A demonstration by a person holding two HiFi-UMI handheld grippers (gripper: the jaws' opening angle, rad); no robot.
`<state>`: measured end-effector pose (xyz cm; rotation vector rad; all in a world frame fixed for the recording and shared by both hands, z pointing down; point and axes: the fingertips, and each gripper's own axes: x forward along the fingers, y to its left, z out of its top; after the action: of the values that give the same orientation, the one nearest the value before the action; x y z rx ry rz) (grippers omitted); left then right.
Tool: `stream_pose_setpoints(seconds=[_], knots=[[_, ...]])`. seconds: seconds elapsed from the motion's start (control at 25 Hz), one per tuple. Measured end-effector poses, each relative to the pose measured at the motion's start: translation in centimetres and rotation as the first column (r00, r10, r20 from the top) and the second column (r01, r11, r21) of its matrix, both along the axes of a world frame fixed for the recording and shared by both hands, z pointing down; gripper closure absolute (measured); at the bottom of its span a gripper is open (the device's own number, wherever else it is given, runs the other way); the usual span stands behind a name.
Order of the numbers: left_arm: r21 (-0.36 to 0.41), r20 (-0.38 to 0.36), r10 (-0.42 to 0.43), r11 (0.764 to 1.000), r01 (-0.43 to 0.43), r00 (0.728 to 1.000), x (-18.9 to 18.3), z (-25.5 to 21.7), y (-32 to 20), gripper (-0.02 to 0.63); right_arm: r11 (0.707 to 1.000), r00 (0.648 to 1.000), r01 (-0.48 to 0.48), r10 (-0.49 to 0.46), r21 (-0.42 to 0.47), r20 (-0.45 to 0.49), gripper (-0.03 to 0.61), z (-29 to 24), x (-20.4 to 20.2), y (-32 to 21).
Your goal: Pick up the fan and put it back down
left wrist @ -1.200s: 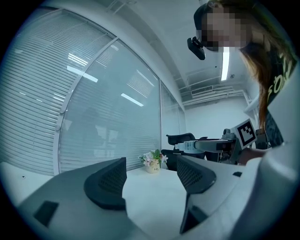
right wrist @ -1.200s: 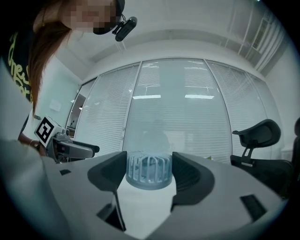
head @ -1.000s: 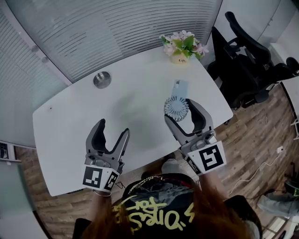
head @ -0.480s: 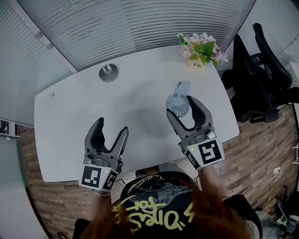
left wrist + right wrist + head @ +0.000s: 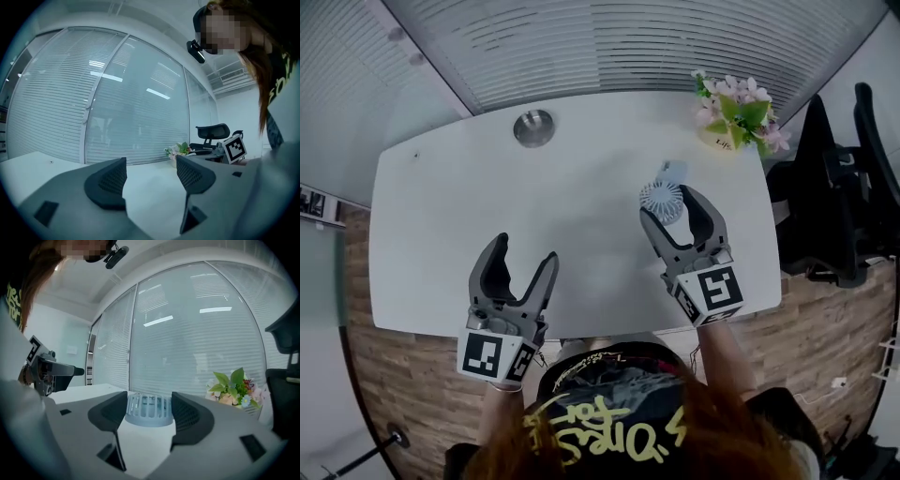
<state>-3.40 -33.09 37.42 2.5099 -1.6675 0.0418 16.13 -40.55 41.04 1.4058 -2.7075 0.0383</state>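
Note:
A small pale blue fan (image 5: pixel 662 198) lies flat on the white table (image 5: pixel 581 197), its round cage toward me and its handle pointing away. My right gripper (image 5: pixel 673 206) is level and open, one jaw tip on each side of the cage; I see no pad pressing on it. In the right gripper view the fan (image 5: pixel 149 411) sits between and just beyond the dark pads of the right gripper (image 5: pixel 150 401). My left gripper (image 5: pixel 525 255) hovers open over the table's near part, nothing between its jaws, as the left gripper view shows for the left gripper (image 5: pixel 150 168).
A pot of flowers (image 5: pixel 733 112) stands at the table's far right corner, close behind the fan. A round metal cap (image 5: pixel 533 127) is set into the far middle. Black office chairs (image 5: pixel 839 187) stand to the right. A blind-covered glass wall runs behind the table.
My right gripper has moved forward and lower, so its tips now flank the fan's cage. The left gripper has shifted only slightly. The head view has swung, bringing the whole table into frame.

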Motion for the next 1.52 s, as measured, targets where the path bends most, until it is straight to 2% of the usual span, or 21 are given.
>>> stream_pose_setpoints(seconds=[0.28,1.12,1.52], knots=[[-0.024,0.009,-0.074,0.997,0.074,0.997,-0.1,0.9,1.0,0.29,0.998,0.999,0.042,-0.043,-0.052,-0.023,0.279,2.7,-0.2,-2.2],[-0.029,0.007,-0.118,0.993,0.118,0.993,0.8,0.7,1.5,0.295,0.978,0.985,0.132,-0.147,-0.16,-0.09,0.278,9.0,-2.5,-4.9],[-0.03,-0.001,-0.126,0.992,0.126,0.992,0.8,0.9,1.5,0.298,0.976,0.983,0.129,-0.149,-0.177,-0.103,0.278,10.2,-2.7,-5.3]])
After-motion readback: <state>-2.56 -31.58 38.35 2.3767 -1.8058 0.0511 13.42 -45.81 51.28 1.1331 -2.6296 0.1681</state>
